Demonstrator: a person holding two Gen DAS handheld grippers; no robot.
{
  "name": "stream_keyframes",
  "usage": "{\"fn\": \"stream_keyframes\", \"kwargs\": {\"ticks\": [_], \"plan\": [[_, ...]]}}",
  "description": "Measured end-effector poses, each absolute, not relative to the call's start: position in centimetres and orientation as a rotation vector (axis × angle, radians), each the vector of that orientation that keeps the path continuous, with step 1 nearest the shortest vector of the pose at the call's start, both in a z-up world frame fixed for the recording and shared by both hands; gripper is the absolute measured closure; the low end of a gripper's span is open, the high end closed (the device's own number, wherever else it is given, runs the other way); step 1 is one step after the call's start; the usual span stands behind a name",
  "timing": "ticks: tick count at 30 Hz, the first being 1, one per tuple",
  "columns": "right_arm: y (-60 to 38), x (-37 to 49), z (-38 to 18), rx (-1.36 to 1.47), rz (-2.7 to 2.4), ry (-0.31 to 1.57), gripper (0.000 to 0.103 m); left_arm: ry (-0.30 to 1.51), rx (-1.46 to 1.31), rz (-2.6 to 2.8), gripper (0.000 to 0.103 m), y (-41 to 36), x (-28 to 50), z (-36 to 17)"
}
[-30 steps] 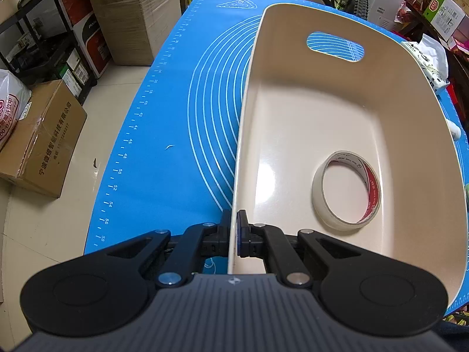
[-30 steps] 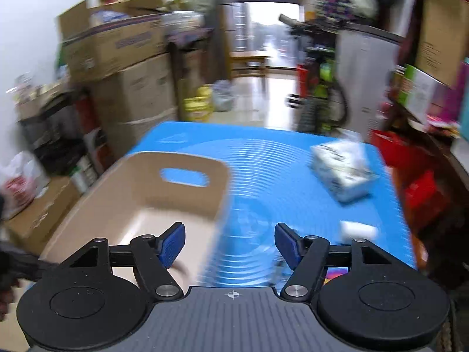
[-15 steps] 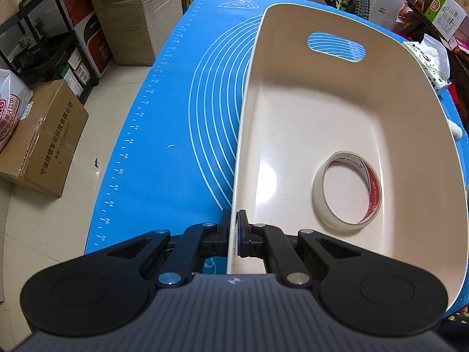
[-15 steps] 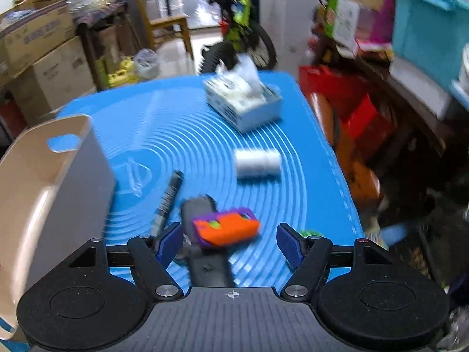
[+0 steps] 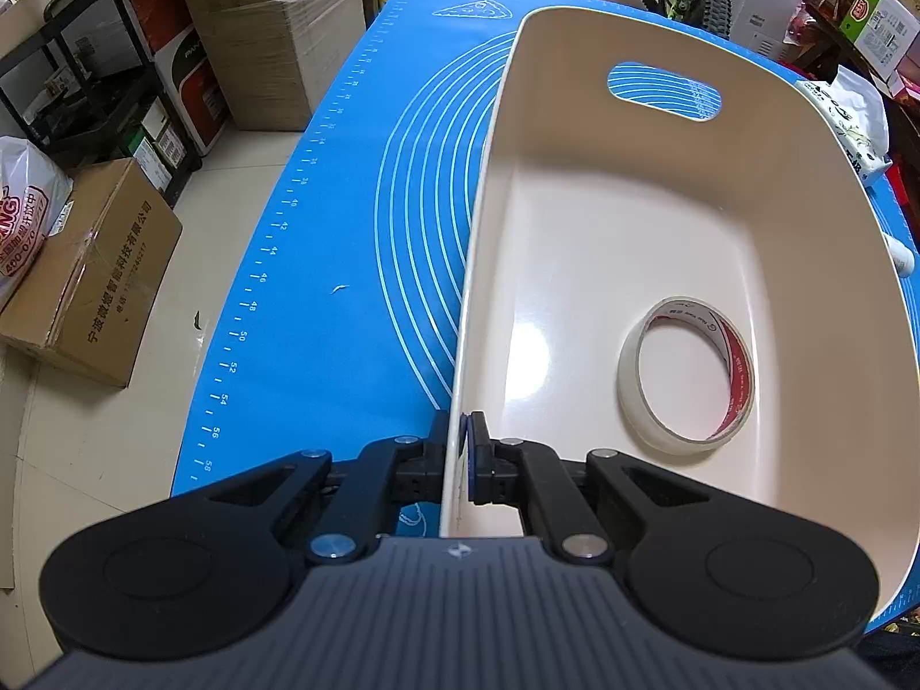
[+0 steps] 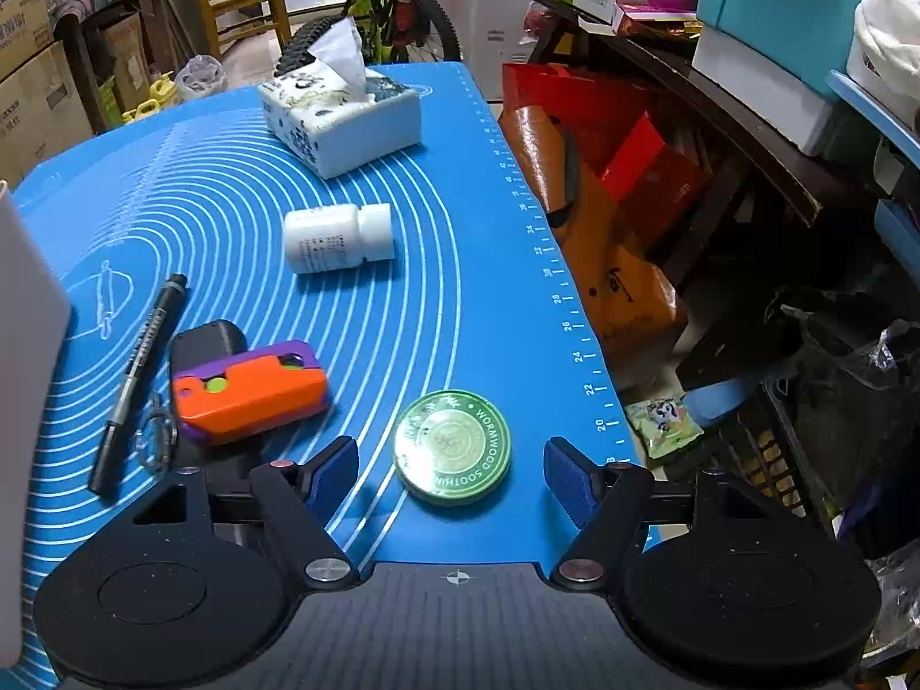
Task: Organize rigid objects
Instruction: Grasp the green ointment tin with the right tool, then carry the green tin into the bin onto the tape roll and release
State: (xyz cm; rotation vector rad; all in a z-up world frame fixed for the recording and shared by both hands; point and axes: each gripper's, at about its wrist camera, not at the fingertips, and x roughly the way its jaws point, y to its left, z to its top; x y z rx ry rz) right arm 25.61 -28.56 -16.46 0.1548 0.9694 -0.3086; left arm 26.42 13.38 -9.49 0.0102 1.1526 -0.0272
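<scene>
My left gripper (image 5: 459, 451) is shut on the near left rim of a cream plastic bin (image 5: 575, 230) that stands on the blue mat (image 5: 374, 264). A roll of tape (image 5: 687, 371) lies inside the bin. My right gripper (image 6: 451, 474) is open and empty, with a round green tin (image 6: 451, 447) lying on the mat between its fingers. To its left lie an orange and purple toy (image 6: 250, 390) on a black object, a black marker (image 6: 138, 379) and a key ring. A white pill bottle (image 6: 336, 237) lies further off.
A tissue box (image 6: 339, 115) stands at the mat's far end. The bin's side (image 6: 26, 402) fills the left edge of the right wrist view. The mat's right edge drops to bags and boxes (image 6: 604, 218). Cardboard boxes (image 5: 86, 282) stand on the floor at left.
My right gripper has swung right, away from the bin, and come down over the loose items until the green tin sits between its fingers. The left gripper has held still on the bin rim.
</scene>
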Motion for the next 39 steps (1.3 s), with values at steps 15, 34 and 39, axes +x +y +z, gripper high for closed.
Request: {"fn": "stream_keyframes", "kwargs": {"ticks": [15,34,39], "plan": [[-28.3,26.5,-17.9,0.125,-0.293,0.972,0.049,1.150,0.006,-0.029,0.097,13.6,26.4,-9.5],[-26.8,25.5,-13.4,0.257,-0.333,0.845,0.049,1.150,-0.003,-0.030,0.097,13.6,26.4,-9.6],[-25.2,25.3,-11.3,0.251,-0.305,0.766,0.049,1.151,0.008,-0.023,0.097,13.4,26.4,-9.6]]}}
